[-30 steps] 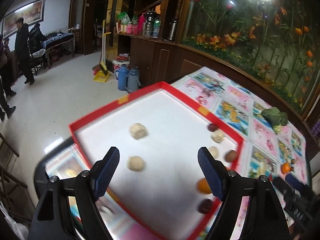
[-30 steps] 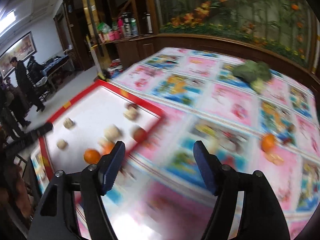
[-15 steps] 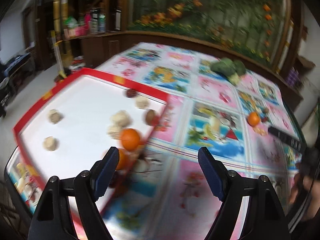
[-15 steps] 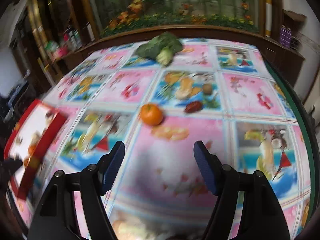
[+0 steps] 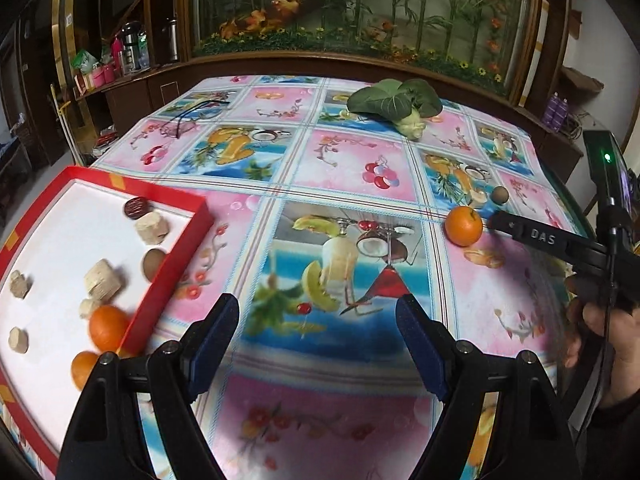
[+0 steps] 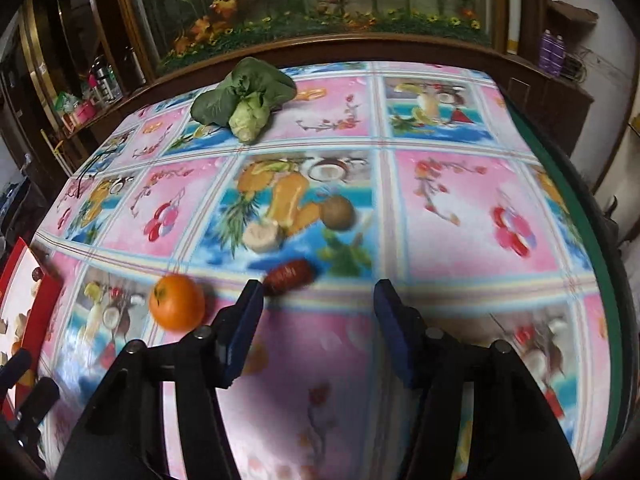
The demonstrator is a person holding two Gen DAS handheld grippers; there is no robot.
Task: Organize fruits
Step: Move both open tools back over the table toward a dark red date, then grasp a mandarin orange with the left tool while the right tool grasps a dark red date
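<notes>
The left gripper [image 5: 318, 322] hangs over the tablecloth [image 5: 340, 176], jaws wide, nothing between them. To its left a red tray [image 5: 168, 256] holds two oranges [image 5: 106, 326], pale chunks [image 5: 103, 282] and brown fruits. A loose orange [image 5: 463, 225] lies to the right, touching the right gripper [image 5: 520, 232]; a hand [image 5: 608, 332] holds that tool. A leafy vegetable [image 5: 394, 104] lies beyond.

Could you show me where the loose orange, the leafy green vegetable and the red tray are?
Loose orange [image 6: 176, 301]: right wrist view, middle of its peel.
Leafy green vegetable [image 6: 244, 88]: right wrist view, on its dark leaves.
Red tray [image 5: 176, 256]: left wrist view, on its right-hand red wall.
</notes>
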